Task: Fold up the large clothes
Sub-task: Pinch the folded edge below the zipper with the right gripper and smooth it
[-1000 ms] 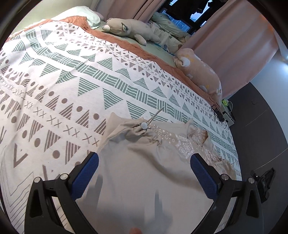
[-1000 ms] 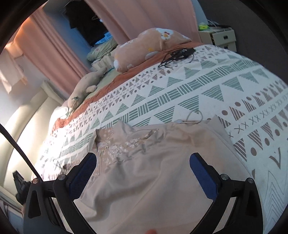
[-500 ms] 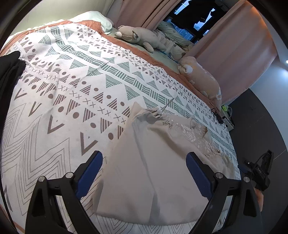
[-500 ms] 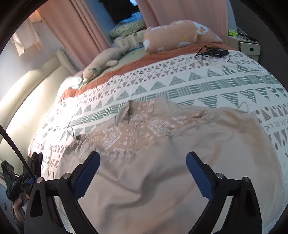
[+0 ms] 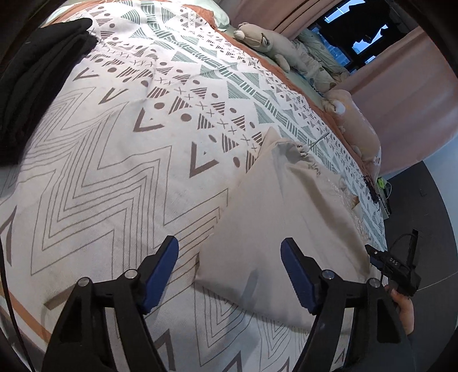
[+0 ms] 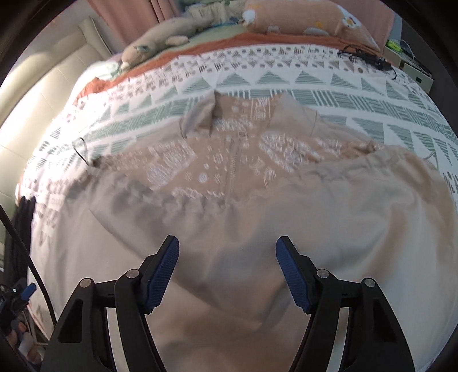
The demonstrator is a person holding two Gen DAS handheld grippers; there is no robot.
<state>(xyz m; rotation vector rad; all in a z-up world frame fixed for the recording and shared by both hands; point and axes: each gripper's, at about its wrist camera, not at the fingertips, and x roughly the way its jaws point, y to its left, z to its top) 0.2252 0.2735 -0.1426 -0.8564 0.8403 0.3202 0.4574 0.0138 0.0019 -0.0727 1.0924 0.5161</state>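
A large beige garment [image 5: 274, 217] with white embroidery on its chest [image 6: 229, 168] lies spread on the patterned bedspread [image 5: 114, 160]. My left gripper [image 5: 229, 271] hovers over the garment's near left corner; its jaws are closing and the blue pads [image 5: 160, 269] touch nothing. My right gripper [image 6: 227, 271] hangs above the garment's lower middle, jaws also closing, with cloth below them but none pinched. In the left wrist view the other gripper [image 5: 398, 266] and a hand [image 5: 405, 312] show at the right edge.
A black folded cloth [image 5: 37, 77] lies at the bed's far left corner. Plush toys [image 5: 269, 43] and a pink pillow [image 6: 303, 17] line the far side. A black cable [image 6: 363, 57] lies on the bedspread. Curtains [image 5: 400, 85] and dark floor [image 5: 429, 200] lie beyond.
Both grippers have pulled back toward the garment's near hem and sunk a little, and their jaws have narrowed. The black cloth has come into the left wrist view.
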